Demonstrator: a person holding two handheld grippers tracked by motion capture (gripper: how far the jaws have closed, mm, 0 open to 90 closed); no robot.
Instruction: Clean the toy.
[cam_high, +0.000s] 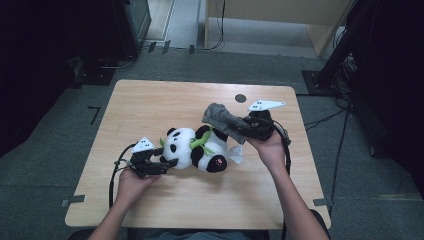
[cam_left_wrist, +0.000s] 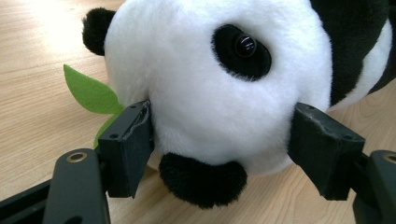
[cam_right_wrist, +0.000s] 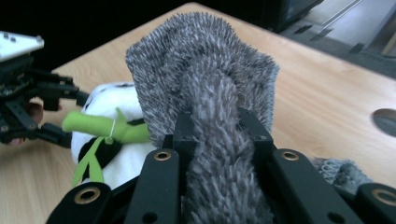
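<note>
Wooden table (cam_high: 150, 100); left tongs (cam_high: 167, 163) clamping panda's head (cam_high: 179, 140), right tongs (cam_high: 240, 127) pinching grey cloth (cam_high: 220, 117).

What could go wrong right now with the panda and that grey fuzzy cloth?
1. The left gripper clamps the plush panda by its soft round head; the plush could squeeze out if pulled.
2. The right gripper pinches just a bunched fold of the grey fuzzy cloth, so it may slip free or go on unevenly.
3. The cloth hangs over the panda's green felt leaves and might snag them.
</note>
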